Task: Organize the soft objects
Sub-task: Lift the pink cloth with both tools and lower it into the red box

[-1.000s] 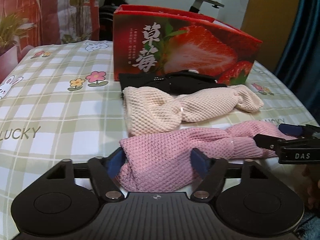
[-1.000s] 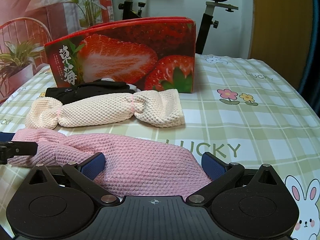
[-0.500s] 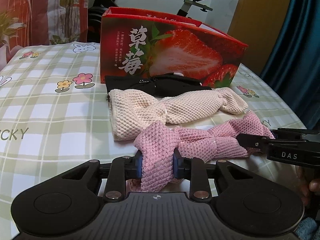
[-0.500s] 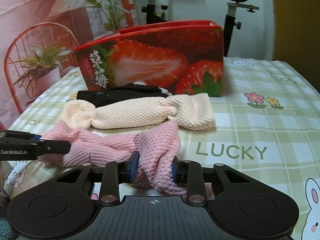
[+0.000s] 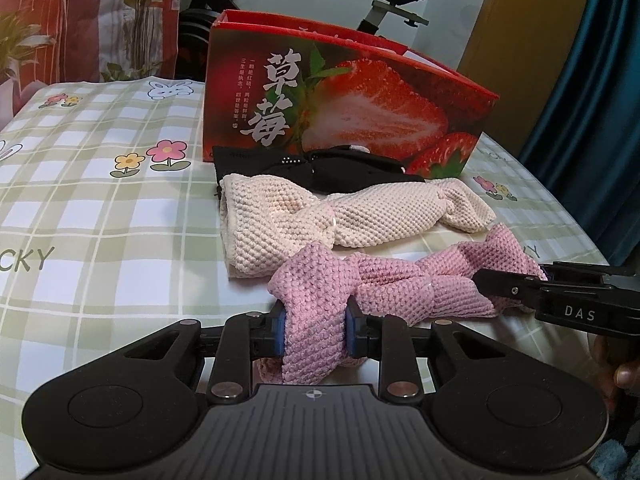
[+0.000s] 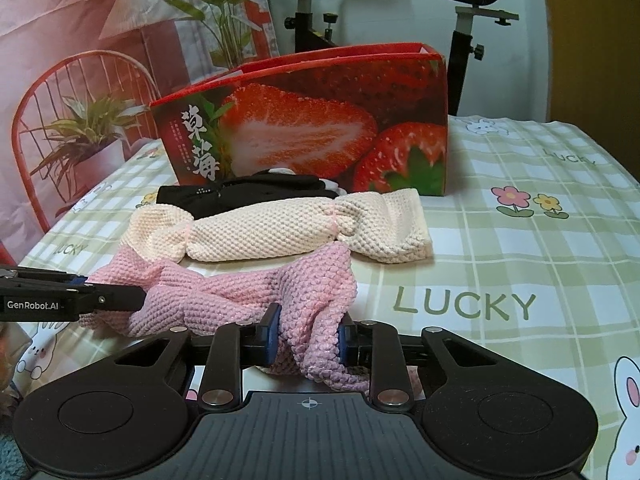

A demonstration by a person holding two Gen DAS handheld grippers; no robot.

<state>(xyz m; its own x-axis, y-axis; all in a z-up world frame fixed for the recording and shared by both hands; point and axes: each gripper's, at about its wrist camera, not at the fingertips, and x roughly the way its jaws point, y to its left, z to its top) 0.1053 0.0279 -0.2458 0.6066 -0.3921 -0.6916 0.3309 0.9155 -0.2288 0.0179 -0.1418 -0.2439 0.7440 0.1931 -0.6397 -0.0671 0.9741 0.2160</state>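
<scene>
A pink knitted cloth (image 5: 400, 284) lies stretched across the checked tablecloth, held at both ends. My left gripper (image 5: 314, 330) is shut on its left end. My right gripper (image 6: 306, 340) is shut on its right end (image 6: 320, 280); the right gripper also shows in the left wrist view (image 5: 516, 286), and the left gripper shows in the right wrist view (image 6: 120, 300). Behind the pink cloth lies a cream knitted cloth (image 5: 352, 216) (image 6: 280, 232), and behind that a black soft item (image 5: 320, 168) (image 6: 240, 194).
A red strawberry-printed box (image 5: 340, 108) (image 6: 312, 132) stands open-topped behind the cloths. The checked tablecloth (image 5: 100, 208) (image 6: 520, 248) covers the table. An exercise bike and a potted plant backdrop stand beyond the far edge. A blue curtain hangs at the right.
Both grippers closed on the ends of the pink cloth, bunching it between the pads, and lifted it slightly; it now sits narrower and a little raised.
</scene>
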